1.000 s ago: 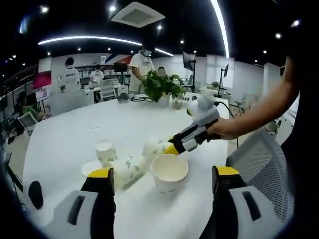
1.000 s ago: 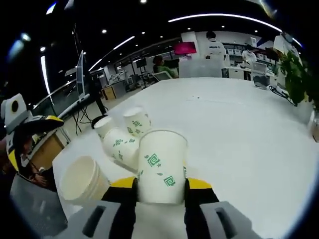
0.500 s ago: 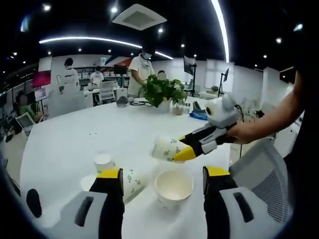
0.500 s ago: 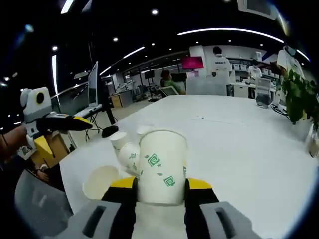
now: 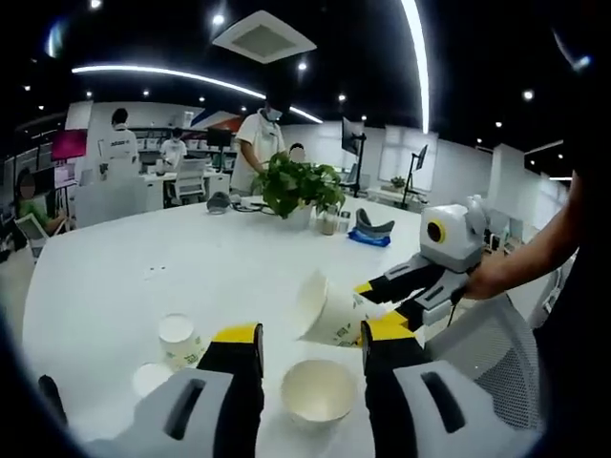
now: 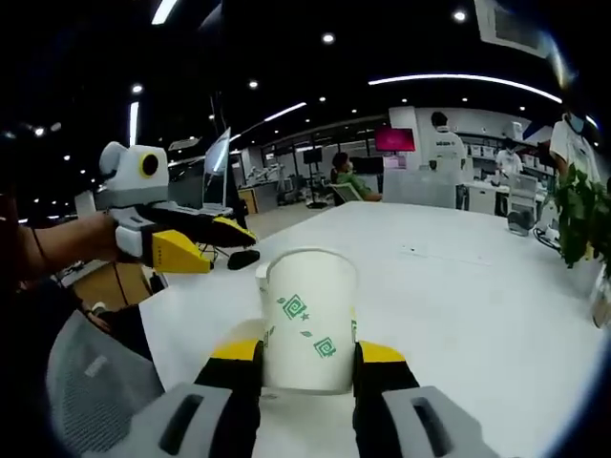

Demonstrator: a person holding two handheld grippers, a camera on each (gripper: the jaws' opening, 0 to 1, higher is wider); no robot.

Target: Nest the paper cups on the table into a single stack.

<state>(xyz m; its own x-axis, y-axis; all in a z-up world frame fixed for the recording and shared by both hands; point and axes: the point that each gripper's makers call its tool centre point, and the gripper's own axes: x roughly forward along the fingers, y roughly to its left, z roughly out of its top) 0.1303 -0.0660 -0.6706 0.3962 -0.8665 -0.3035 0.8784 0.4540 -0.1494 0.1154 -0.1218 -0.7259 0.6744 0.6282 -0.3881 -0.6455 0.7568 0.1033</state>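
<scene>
My right gripper (image 6: 307, 355) is shut on a white paper cup (image 6: 307, 320) with green marks, held upright, mouth up, above the white table (image 6: 458, 286). In the left gripper view that gripper (image 5: 370, 305) comes in from the right, with the cup (image 5: 329, 310) tilted in the air. Below it an open cup (image 5: 315, 391) stands mouth up on the table, between the jaws of my left gripper (image 5: 310, 336), which is open and holds nothing. A small cup (image 5: 179, 339) stands to the left, beside a pale round cup part (image 5: 148, 378). My left gripper (image 6: 215, 246) shows at left in the right gripper view.
A potted plant (image 5: 291, 181) and small items stand at the table's far side, with people behind it. A grey mesh chair (image 5: 496, 353) sits at the near right edge. A dark mouse-like object (image 6: 243, 258) lies near the table's left edge.
The right gripper lifted its cup off the table and carried it over the upright cup. The left gripper rose and its jaws narrowed. The cups on the table stayed put.
</scene>
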